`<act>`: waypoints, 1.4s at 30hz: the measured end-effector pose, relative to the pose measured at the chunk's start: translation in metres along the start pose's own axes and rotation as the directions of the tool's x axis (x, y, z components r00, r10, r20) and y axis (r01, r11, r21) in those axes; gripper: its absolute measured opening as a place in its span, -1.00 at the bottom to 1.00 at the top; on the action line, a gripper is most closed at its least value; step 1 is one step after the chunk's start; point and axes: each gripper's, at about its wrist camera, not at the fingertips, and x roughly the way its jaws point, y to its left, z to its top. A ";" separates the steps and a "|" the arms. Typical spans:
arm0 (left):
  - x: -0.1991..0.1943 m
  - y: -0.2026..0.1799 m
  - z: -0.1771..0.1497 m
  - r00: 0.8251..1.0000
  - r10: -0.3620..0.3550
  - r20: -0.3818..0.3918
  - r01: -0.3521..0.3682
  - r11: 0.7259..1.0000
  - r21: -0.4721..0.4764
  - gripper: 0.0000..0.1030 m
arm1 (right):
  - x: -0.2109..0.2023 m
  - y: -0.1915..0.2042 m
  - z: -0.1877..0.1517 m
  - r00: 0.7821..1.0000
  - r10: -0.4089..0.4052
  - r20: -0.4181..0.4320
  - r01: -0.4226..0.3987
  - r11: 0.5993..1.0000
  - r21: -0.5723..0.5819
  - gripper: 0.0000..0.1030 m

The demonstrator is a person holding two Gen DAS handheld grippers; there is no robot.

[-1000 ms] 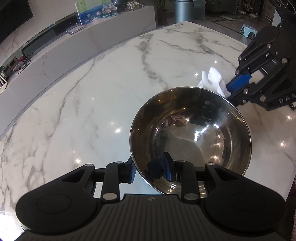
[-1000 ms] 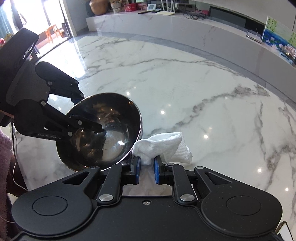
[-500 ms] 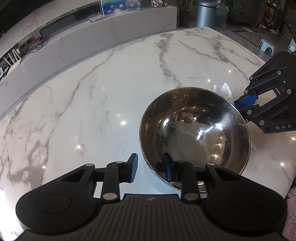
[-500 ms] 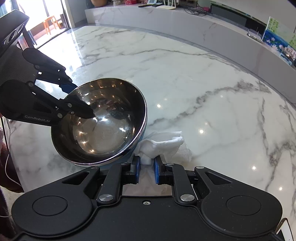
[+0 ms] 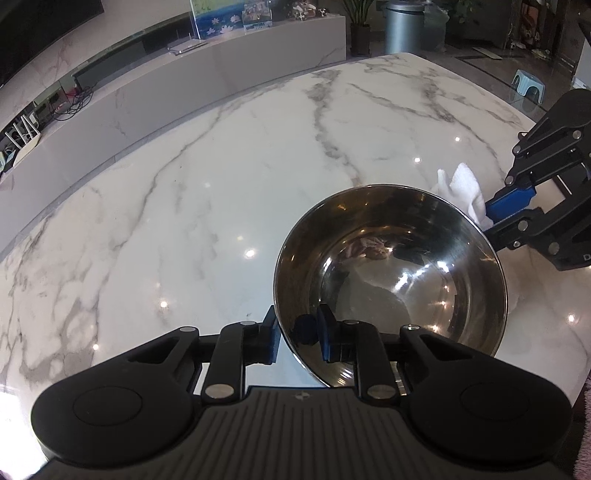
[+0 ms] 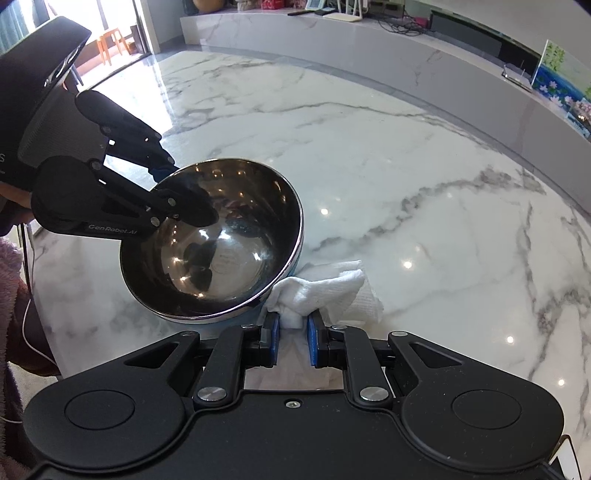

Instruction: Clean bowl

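Left claw point(image 5: 297, 334): clenched on the near rim of the shiny round stainless-steel bowl point(image 5: 391, 273), one blue pad outside the wall, the other inside.
Steel bowl: held tilted, its open mouth turned toward the right claw; in the right wrist view point(image 6: 218, 240) its lower edge sits low over the counter, and whether it touches I cannot tell. The inside is mirror-bright, throwing back the dark claw fingers.
Right claw point(image 6: 291, 341): clenched on a bunched white cloth point(image 6: 321, 290), the blue pads pinching a fold of it. From the left wrist view this claw point(image 5: 491, 218) comes in from the right, with the cloth point(image 5: 463, 190) poking up just behind the bowl's far rim.
White cloth: just beside the bowl's lower outer edge, seemingly touching it, not inside the bowl.
Counter: glossy white marble counter with grey veins point(image 5: 221, 184), spotted with light reflections.
Farther back: a long pale marble ledge point(image 5: 166, 96) runs behind the counter, carrying a blue flower-print picture card point(image 5: 218, 16); a grey cylindrical bin point(image 5: 402, 22) stands beyond.
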 end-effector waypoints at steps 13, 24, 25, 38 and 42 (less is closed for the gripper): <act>0.005 -0.011 0.010 0.999 0.011 0.041 -0.014 0.998 0.064 -0.62 | -0.009 -0.014 0.001 0.998 -0.020 0.054 0.017 0.998 0.058 -0.73; 0.005 -0.011 0.010 0.999 0.023 0.035 -0.025 0.998 0.061 -0.58 | 0.013 0.006 -0.006 0.998 -0.003 -0.060 0.002 1.000 -0.015 -0.73; 0.005 -0.011 0.010 0.999 0.032 0.029 -0.034 0.998 0.054 -0.58 | 0.013 0.005 -0.007 0.998 0.002 -0.059 -0.003 1.000 -0.009 -0.73; 0.004 -0.003 0.004 0.999 -0.027 -0.023 0.026 0.999 -0.047 -0.54 | 0.013 0.007 -0.006 0.998 -0.005 -0.061 0.005 1.000 -0.009 -0.73; 0.004 -0.004 0.005 1.000 -0.008 -0.012 0.008 1.000 -0.025 -0.59 | 0.011 0.005 -0.005 0.999 -0.004 -0.054 0.004 1.000 -0.003 -0.73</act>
